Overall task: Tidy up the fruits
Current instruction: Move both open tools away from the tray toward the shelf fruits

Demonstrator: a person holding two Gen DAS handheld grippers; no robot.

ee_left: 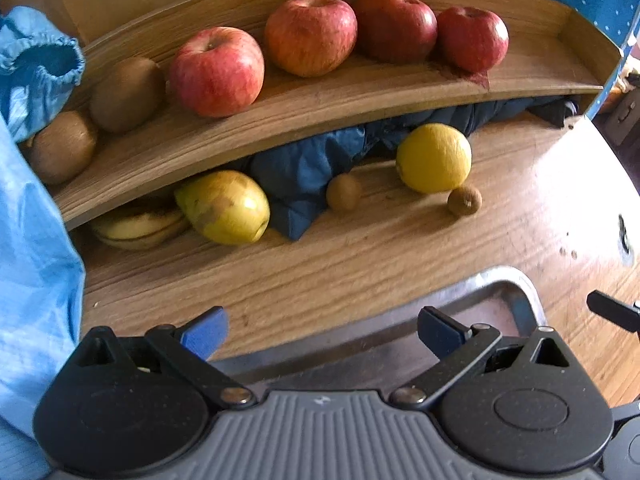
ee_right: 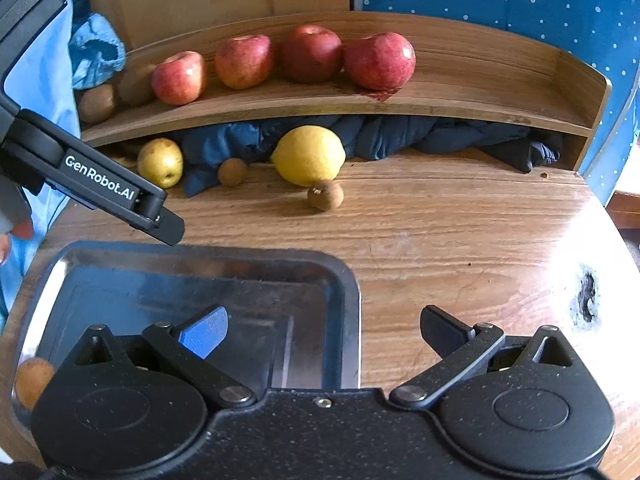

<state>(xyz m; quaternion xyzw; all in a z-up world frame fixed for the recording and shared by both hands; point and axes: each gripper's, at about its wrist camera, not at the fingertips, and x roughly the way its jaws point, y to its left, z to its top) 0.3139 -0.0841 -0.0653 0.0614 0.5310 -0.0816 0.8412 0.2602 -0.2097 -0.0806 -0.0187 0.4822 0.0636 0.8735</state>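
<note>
Fruit is spread over two levels of a wooden surface (ee_right: 440, 216). Four red apples (ee_right: 310, 54) are lined up on the raised curved shelf (ee_right: 480, 76), and two kiwis (ee_left: 126, 94) are seen at its left end, beside a blue sleeve cuff (ee_left: 36, 64). Under the shelf, a dark blue cloth (ee_right: 400, 136) is bunched up. In front of it a yellow lemon (ee_right: 308, 155) rests on the surface, with a small brown fruit (ee_right: 325, 195) just before it and another small brown fruit (ee_right: 232, 172) to its left. A yellow-green apple (ee_right: 160, 162) lies further left, and in the left wrist view a banana (ee_left: 138, 230) is tucked under the shelf edge next to it.

A metal tray (ee_right: 344, 280) sits on the near part of the surface; one small orange-brown fruit (ee_right: 32, 380) is seen at its near left corner, partly hidden.

The left claw (ee_left: 322, 332) is held open above the tray's far rim, with nothing between its fingers. The right claw (ee_right: 324, 334) is likewise spread wide and empty, over the tray's right edge.
</note>
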